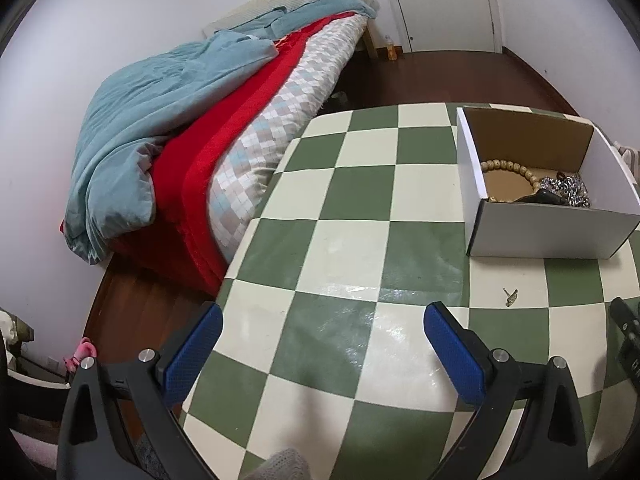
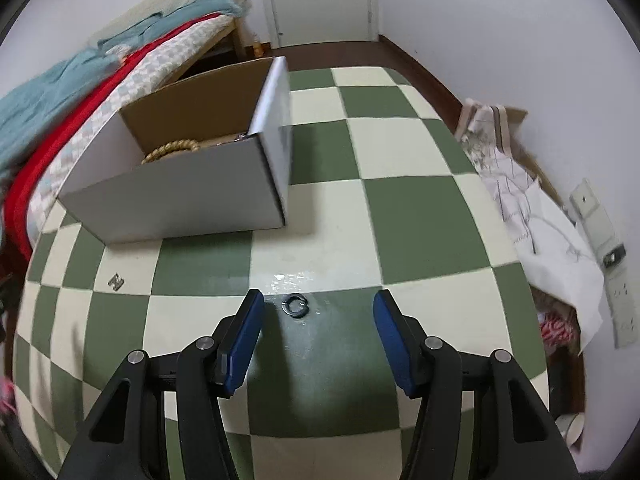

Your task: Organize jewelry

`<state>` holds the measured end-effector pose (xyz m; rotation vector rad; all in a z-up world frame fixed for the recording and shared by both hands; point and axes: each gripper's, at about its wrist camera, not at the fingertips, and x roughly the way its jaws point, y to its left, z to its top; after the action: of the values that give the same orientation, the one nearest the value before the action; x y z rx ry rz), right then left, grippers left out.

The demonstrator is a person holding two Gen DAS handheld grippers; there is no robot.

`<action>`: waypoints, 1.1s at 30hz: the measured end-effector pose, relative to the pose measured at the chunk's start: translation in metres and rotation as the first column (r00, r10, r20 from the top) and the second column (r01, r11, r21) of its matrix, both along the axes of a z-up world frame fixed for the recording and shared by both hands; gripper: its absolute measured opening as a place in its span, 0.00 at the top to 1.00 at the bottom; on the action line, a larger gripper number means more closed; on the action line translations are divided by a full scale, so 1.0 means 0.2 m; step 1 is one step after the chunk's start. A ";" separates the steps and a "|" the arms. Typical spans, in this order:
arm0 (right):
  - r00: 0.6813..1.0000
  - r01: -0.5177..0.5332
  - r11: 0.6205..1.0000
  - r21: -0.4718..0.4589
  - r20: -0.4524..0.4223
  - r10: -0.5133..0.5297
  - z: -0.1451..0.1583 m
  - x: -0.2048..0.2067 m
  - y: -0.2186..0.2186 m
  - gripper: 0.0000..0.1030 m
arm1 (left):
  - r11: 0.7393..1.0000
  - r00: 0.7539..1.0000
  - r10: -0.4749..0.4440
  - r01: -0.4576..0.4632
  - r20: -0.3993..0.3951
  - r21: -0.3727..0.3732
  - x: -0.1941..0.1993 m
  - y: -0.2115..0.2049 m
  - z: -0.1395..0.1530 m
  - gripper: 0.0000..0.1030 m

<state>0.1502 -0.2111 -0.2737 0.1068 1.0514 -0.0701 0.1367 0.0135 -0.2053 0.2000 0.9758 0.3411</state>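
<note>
A white cardboard box (image 1: pixel 536 232) stands on the green-and-cream checked table (image 1: pixel 352 216). It holds a wooden bead bracelet (image 1: pixel 505 169) and a silver chain (image 1: pixel 570 190). A small gold earring (image 1: pixel 510 297) lies on the table in front of the box. My left gripper (image 1: pixel 324 320) is open and empty above the table's near left part. In the right wrist view, a dark ring (image 2: pixel 295 305) lies on the table just ahead of my open right gripper (image 2: pixel 319 303). The box (image 2: pixel 176 200) and the earring (image 2: pixel 116 281) show to its left.
A bed (image 1: pixel 200 120) with teal and red blankets runs along the table's left side. A closed door (image 1: pixel 444 0) is at the back. Cloth and papers (image 2: pixel 532 208) are heaped off the table's right edge by the wall.
</note>
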 end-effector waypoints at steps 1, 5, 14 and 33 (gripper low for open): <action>1.000 -0.020 0.999 -0.032 0.005 0.020 -0.01 0.00 0.03 0.49 | 1.000 1.000 -0.002 0.002 -0.007 0.000 0.01 -0.01 -0.01 0.00; 0.994 -0.101 0.989 -0.112 0.025 0.104 -0.01 -0.03 0.12 0.88 | 1.000 0.999 -0.017 0.017 -0.037 -0.020 0.04 -0.06 -0.06 0.00; 1.000 -0.002 0.999 0.037 0.016 0.001 0.05 -0.09 -0.04 0.88 | 0.980 0.985 -0.136 0.118 -0.104 -0.160 0.12 -0.24 -0.15 0.01; 0.997 0.057 0.994 0.095 0.041 -0.062 0.20 -0.14 -0.17 0.88 | 0.934 0.951 -0.289 0.255 -0.109 -0.251 0.14 -0.43 -0.22 0.96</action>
<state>0.1230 -0.2449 -0.2345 0.2237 1.0074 -0.0722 0.1655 -0.0722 -0.2495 0.1435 1.1064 -0.0468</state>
